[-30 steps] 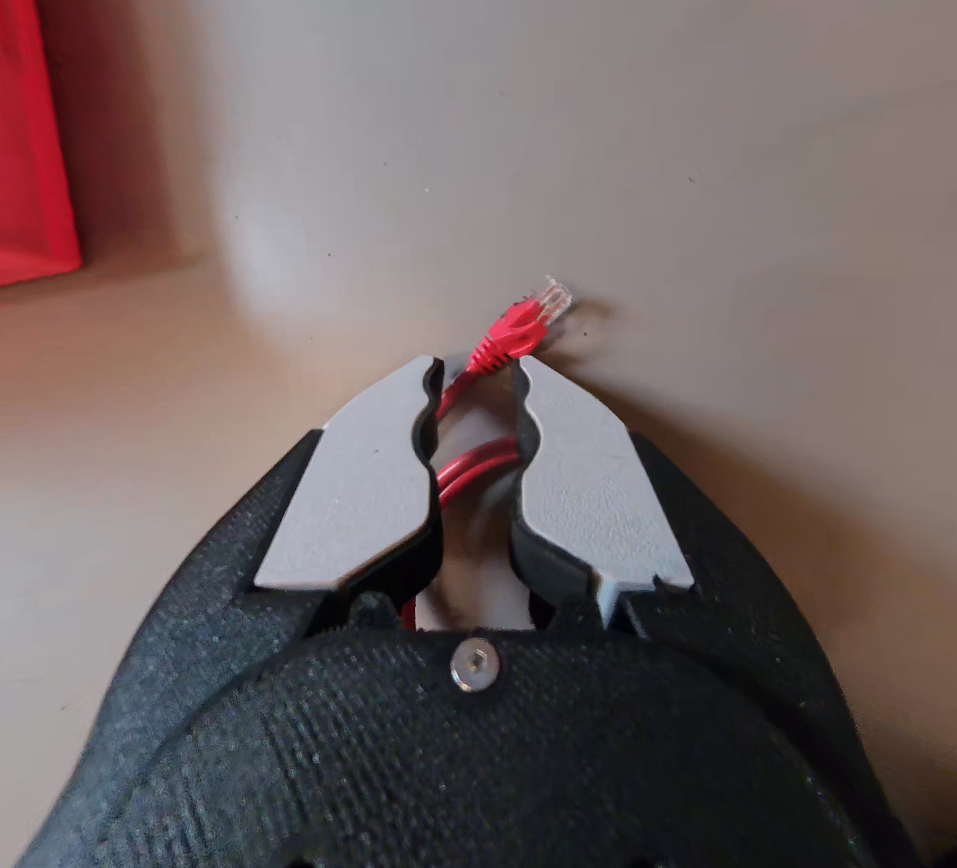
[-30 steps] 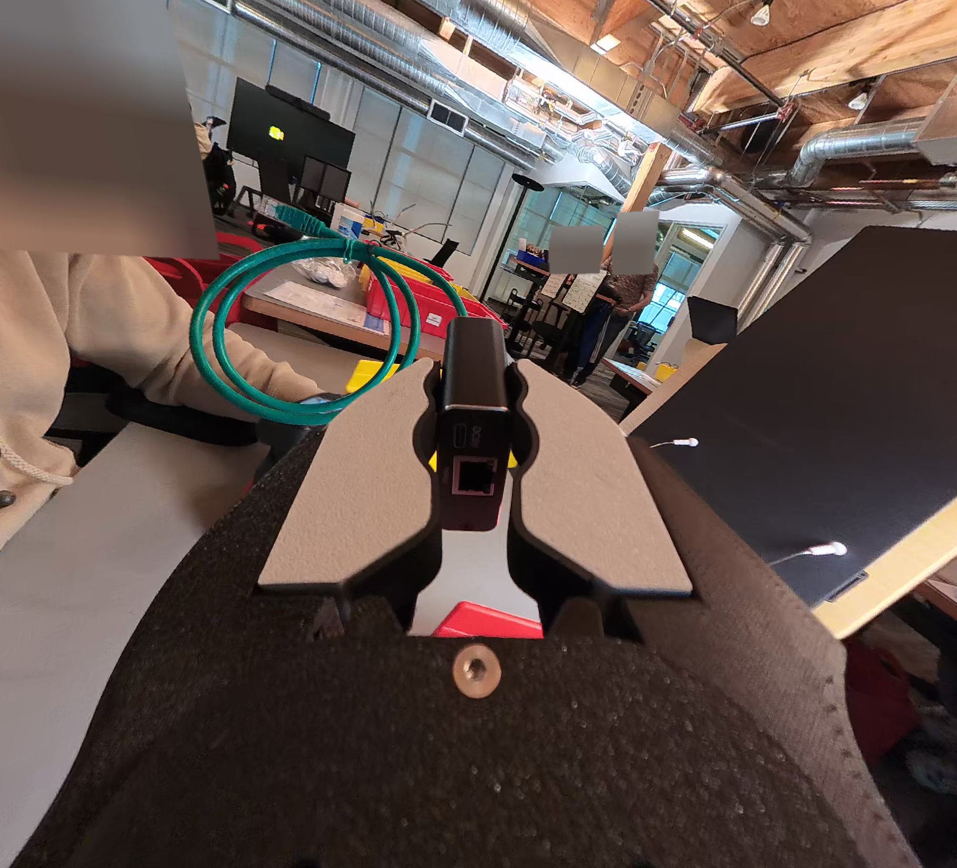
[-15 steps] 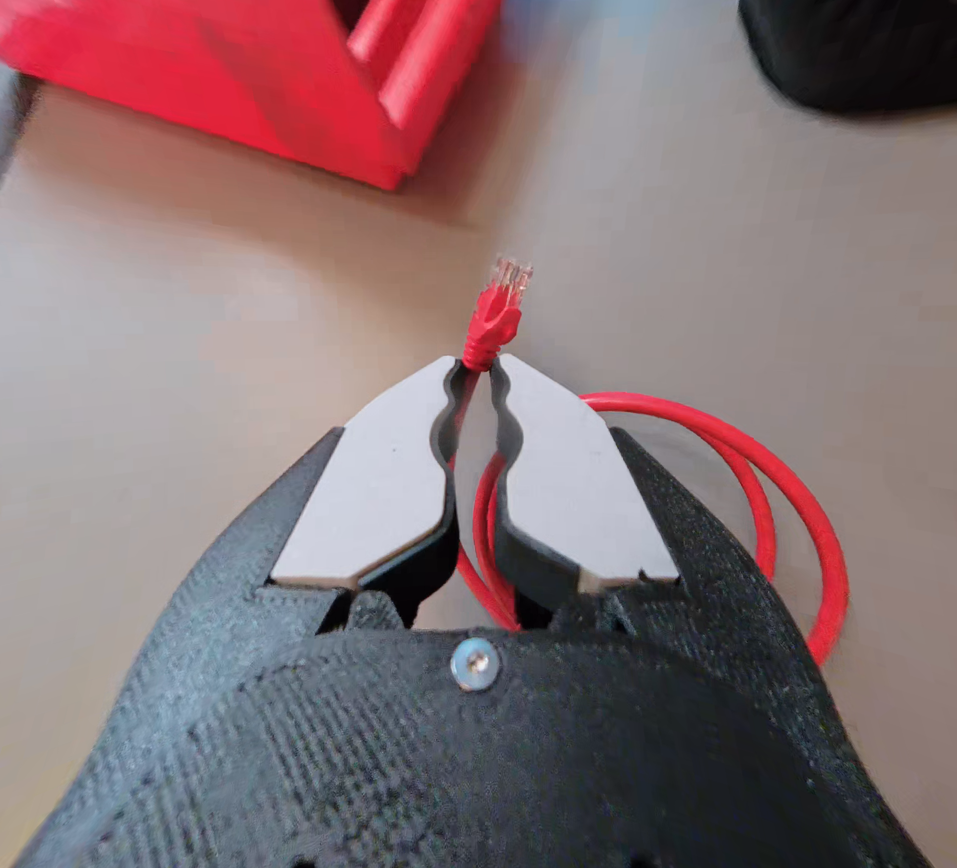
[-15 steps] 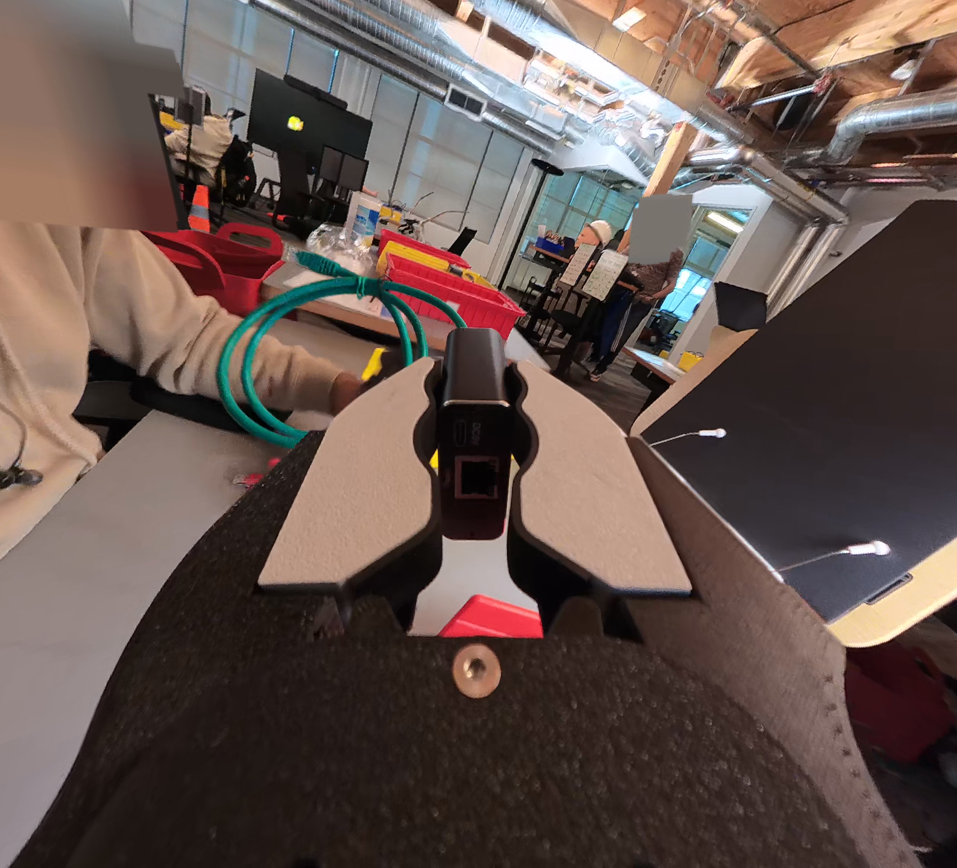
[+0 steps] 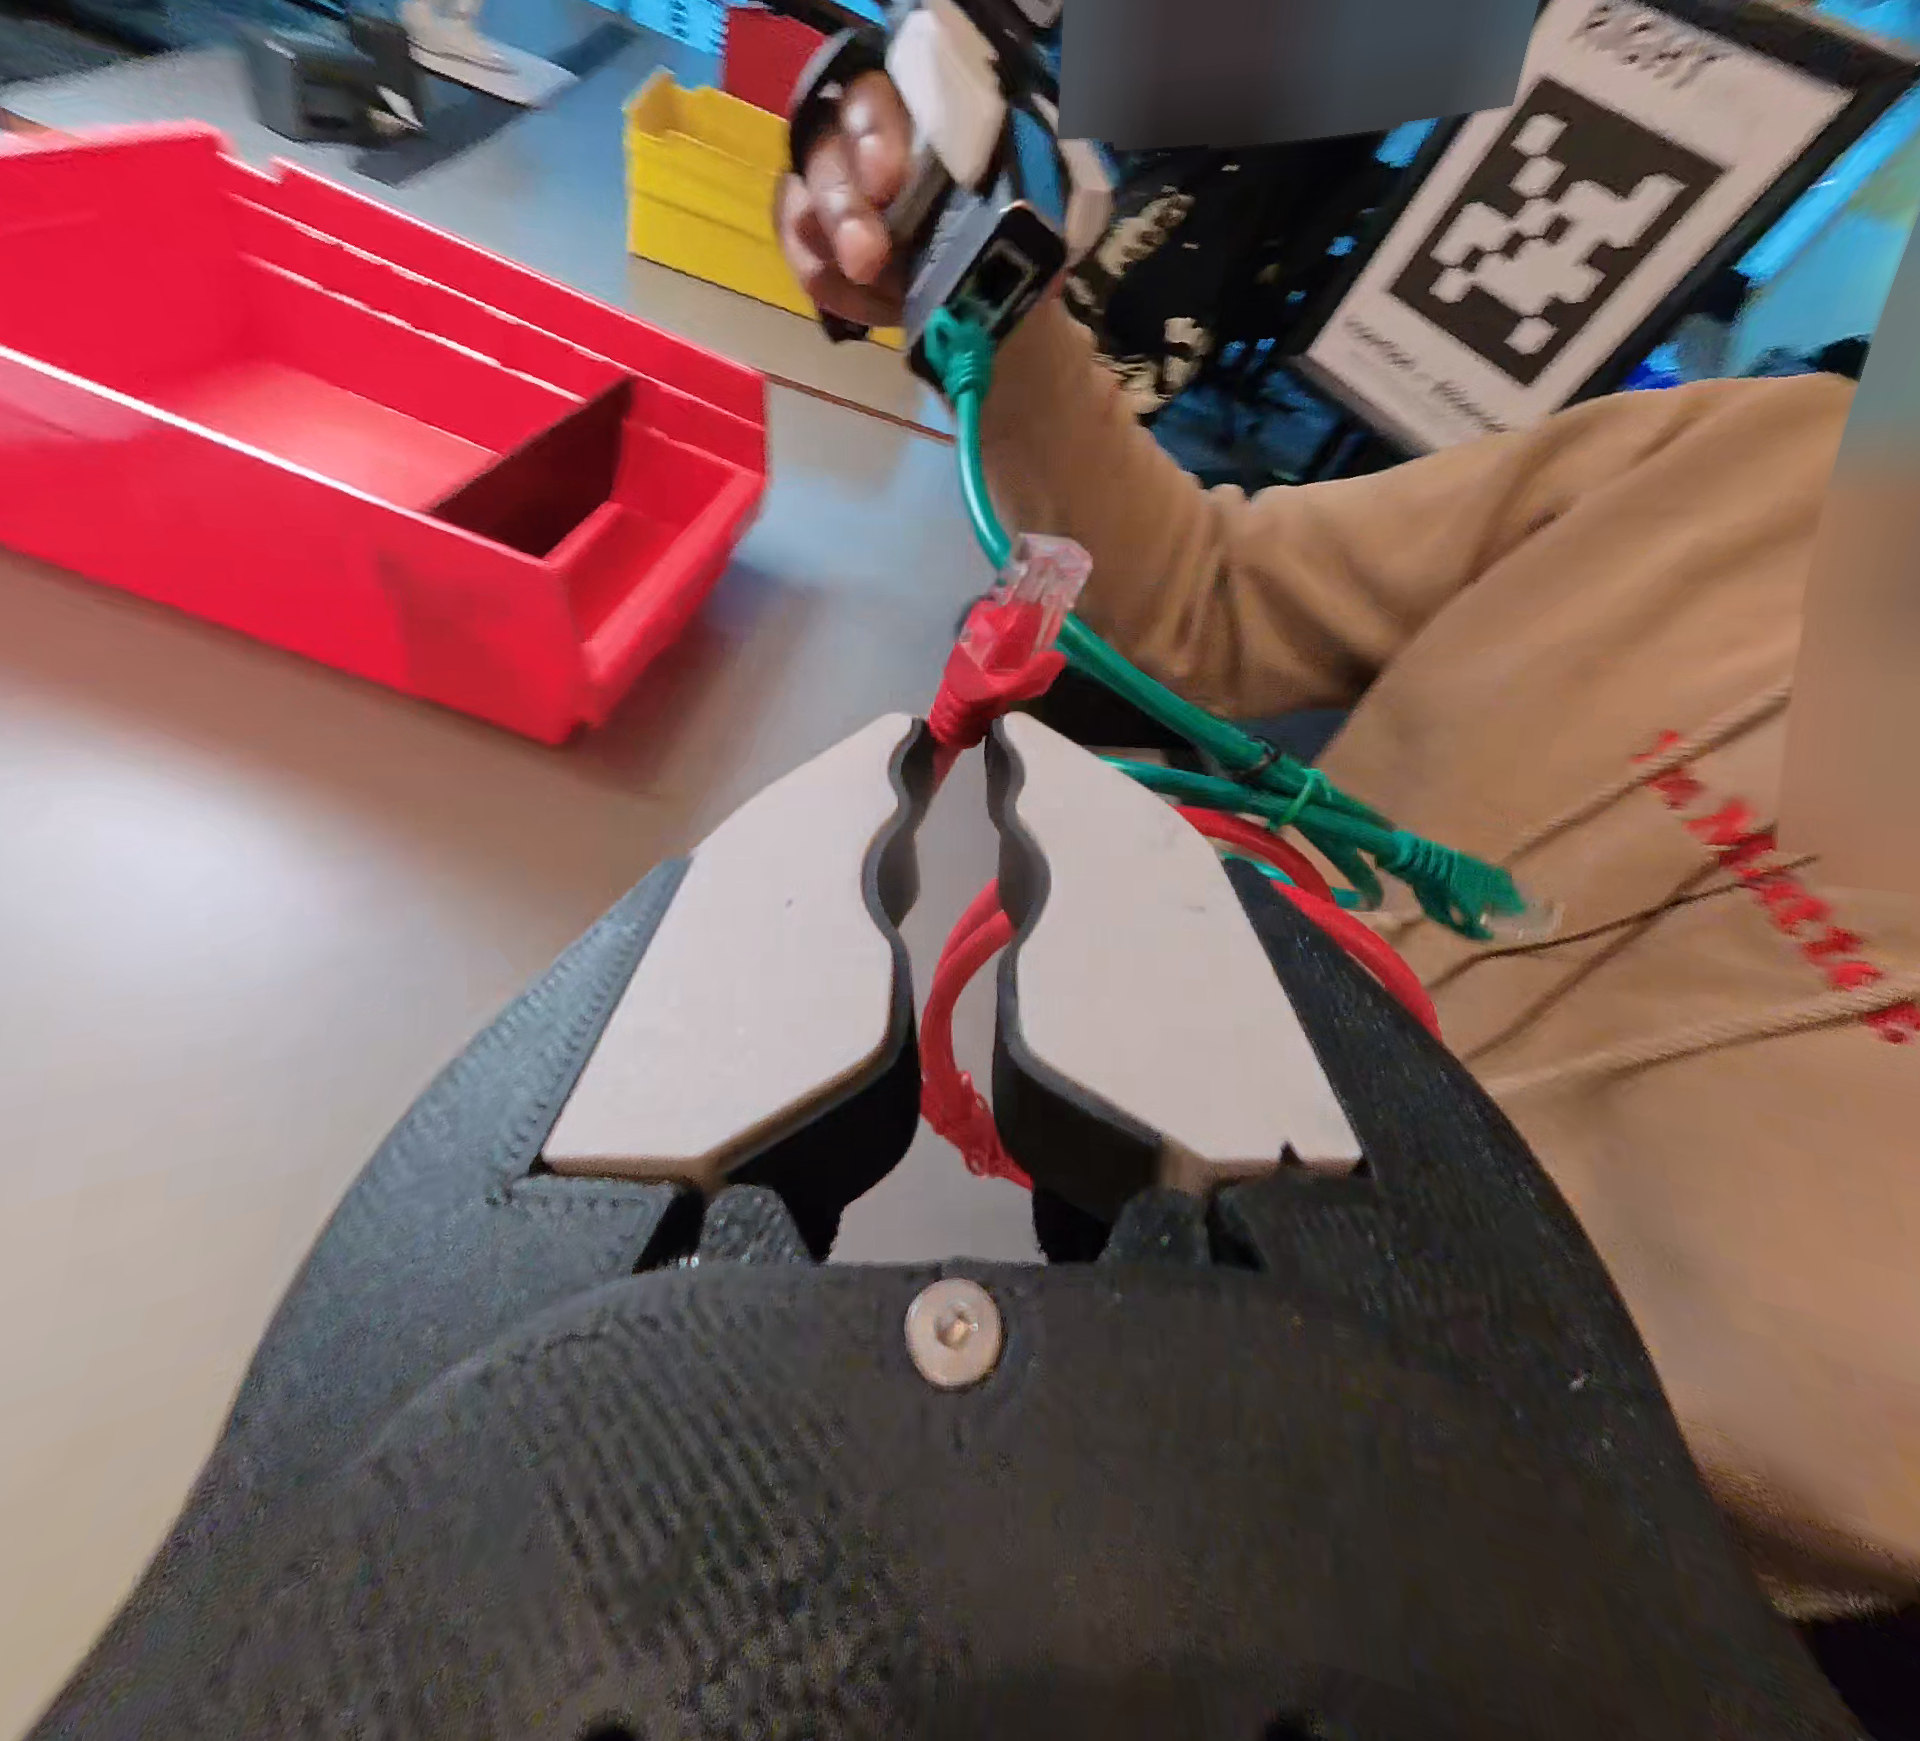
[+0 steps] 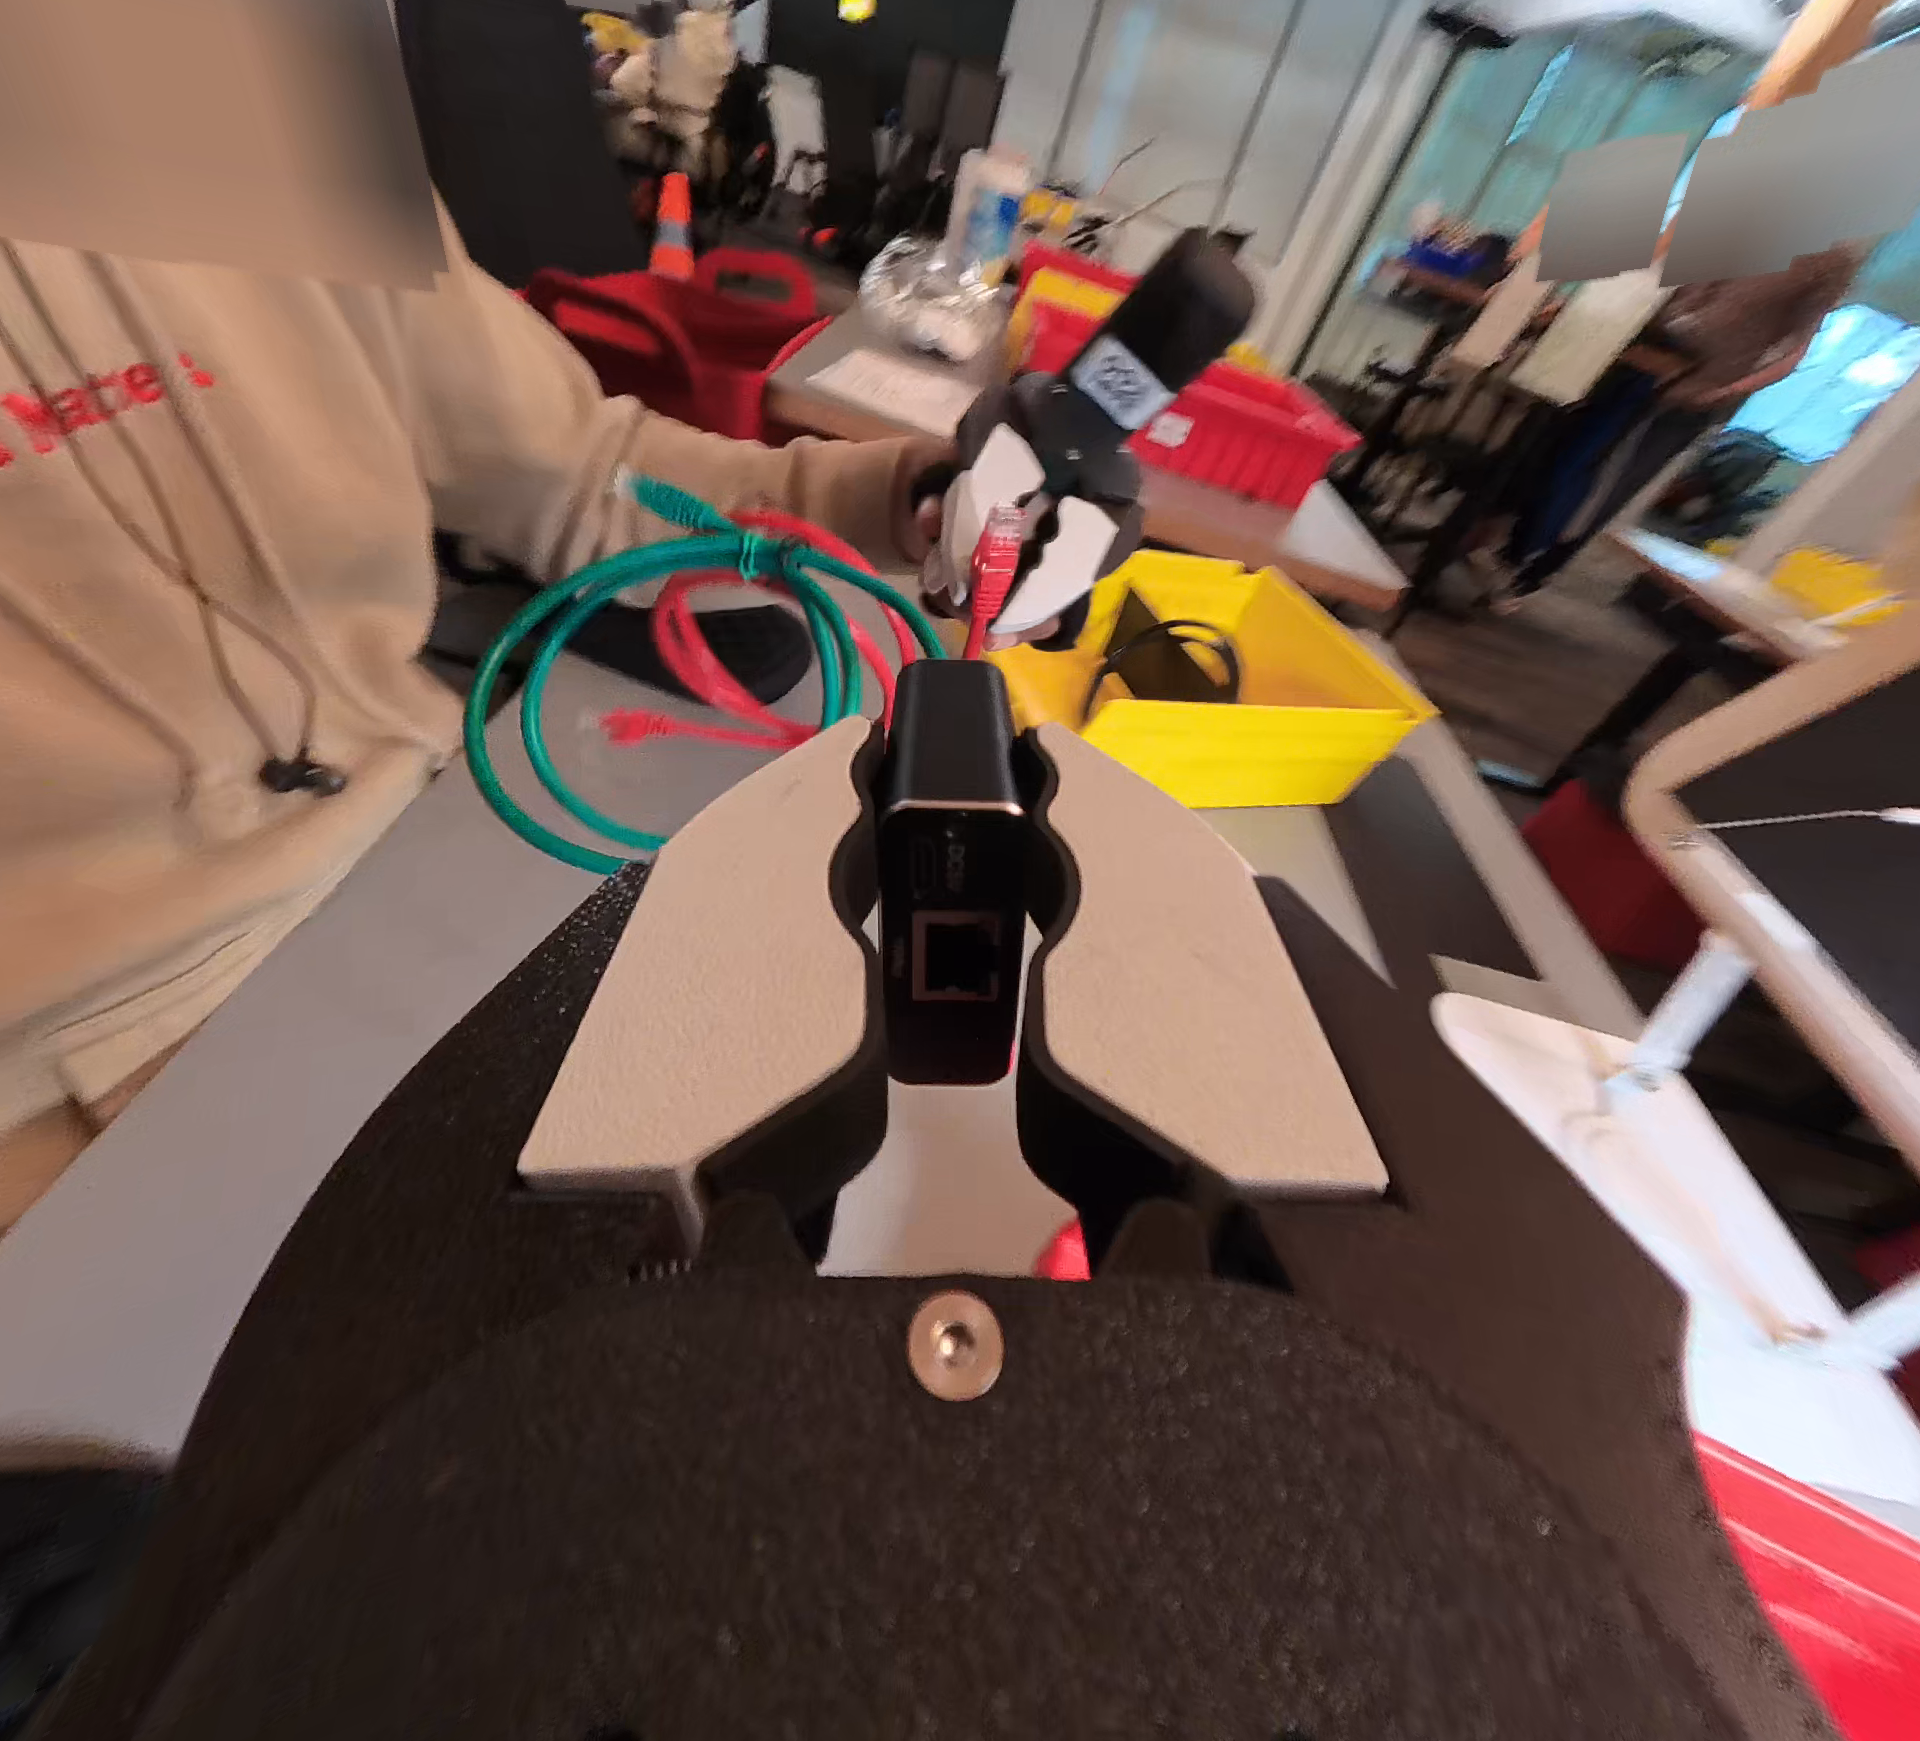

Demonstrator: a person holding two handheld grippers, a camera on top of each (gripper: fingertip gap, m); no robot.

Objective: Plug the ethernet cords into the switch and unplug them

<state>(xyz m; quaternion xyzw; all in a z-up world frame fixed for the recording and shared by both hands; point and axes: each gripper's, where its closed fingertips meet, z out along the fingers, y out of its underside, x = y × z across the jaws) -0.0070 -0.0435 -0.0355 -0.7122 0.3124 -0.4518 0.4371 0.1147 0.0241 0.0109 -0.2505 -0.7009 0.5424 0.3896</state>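
While the left gripper [image 5: 954,735] pinches the red ethernet cord [image 5: 1003,652] just behind its clear plug, fingers nearly closed, the right gripper [image 6: 951,746] clamps the black switch [image 6: 951,870] between its fingers above the desk [image 5: 260,912]. One green ethernet cord [image 5: 977,455] sits plugged into the switch's far end, its coil hanging beside the red loops near a red bin [image 5: 312,465].
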